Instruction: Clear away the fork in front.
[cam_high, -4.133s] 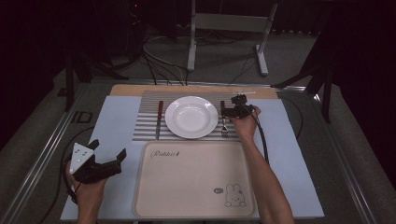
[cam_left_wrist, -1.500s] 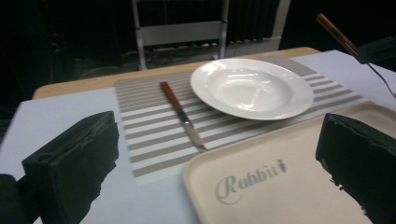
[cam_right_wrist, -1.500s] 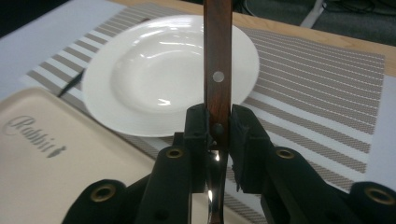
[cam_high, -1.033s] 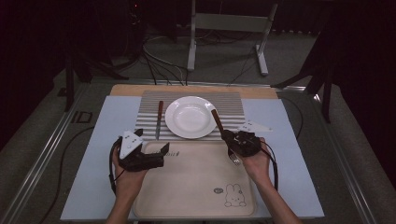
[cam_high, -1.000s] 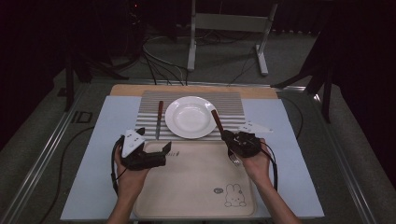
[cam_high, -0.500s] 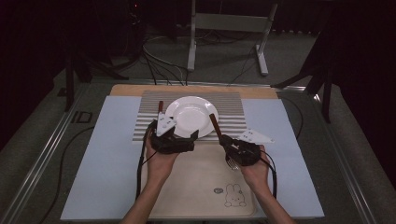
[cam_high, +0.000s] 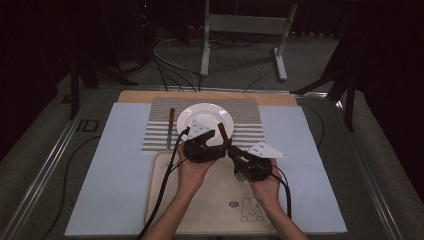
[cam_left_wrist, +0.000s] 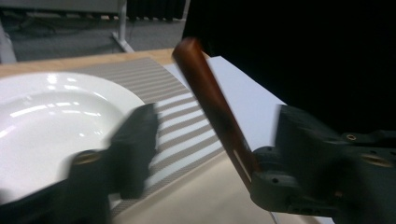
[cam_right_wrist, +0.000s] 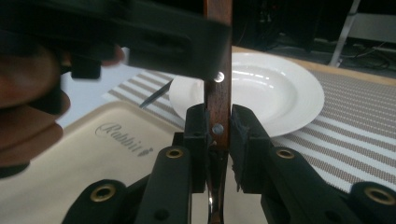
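a fork (cam_high: 231, 151) with a reddish-brown wooden handle (cam_left_wrist: 210, 105) and steel tines is held above a beige tray (cam_high: 165, 165), handle tilted up toward a white plate (cam_high: 222, 114).

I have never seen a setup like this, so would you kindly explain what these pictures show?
A person at a table holds a hand-operated two-jaw gripper in each hand. One camera looks down from above; two more ride on the grippers and look along their jaws. On the table lie a striped mat with a white plate and a knife, and nearer the person a beige tray. The right gripper is shut on a fork with a brown handle. The left gripper has just been closing, its jaws on either side of that handle; whether they press on it I cannot tell.
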